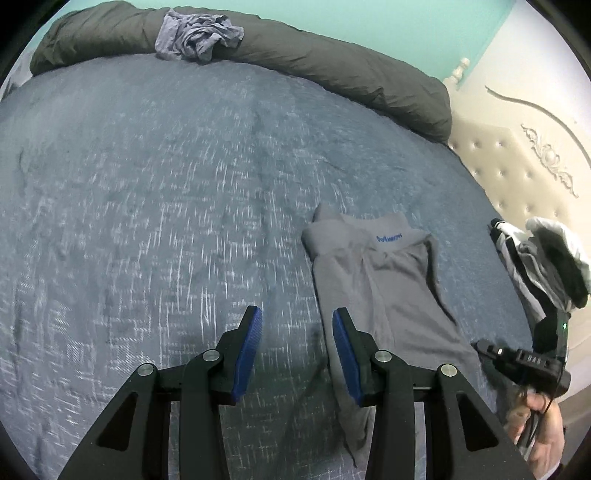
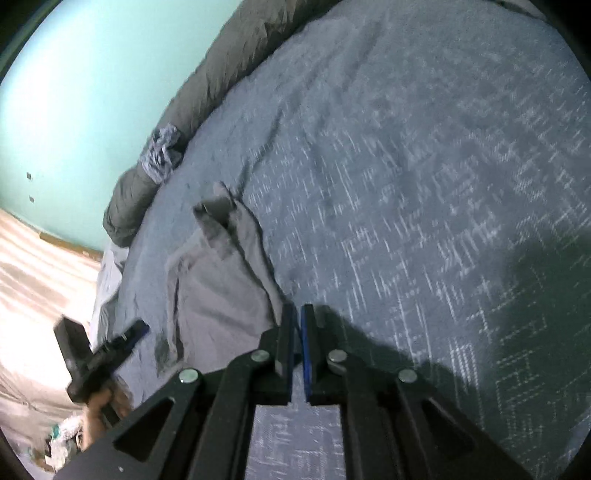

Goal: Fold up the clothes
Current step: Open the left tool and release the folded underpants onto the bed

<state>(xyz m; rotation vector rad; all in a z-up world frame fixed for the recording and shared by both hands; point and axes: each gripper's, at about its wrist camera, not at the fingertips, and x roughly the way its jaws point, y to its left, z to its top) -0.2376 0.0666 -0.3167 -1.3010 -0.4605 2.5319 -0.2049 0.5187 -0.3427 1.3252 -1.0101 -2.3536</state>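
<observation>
1. Left gripper (image 1: 297, 314): fingers (image 1: 251, 343) roughly half open, nothing between them, poised over the bed (image 1: 147, 184) at the near left edge of the grey garment (image 1: 373, 280).
2. Right gripper (image 2: 298, 306): closed to a thin slit, tips at the garment's near right corner. Cannot tell whether any cloth is pinched.
3. Likely step: taking both near corners for the next fold.
   - Bring the left fingers down astride the near edge.
   - Catch every layer before closing.
   - Lift both corners level and together so the stack does not skew.
4. Grey garment: already narrowed into a long strip, flat on the bed. Long axis runs away from the grippers, with the blue-lettered end farthest.
5. Beyond: a crumpled bluish cloth (image 1: 199, 33) on a dark rolled duvet (image 1: 332, 62) at the far edge.
</observation>
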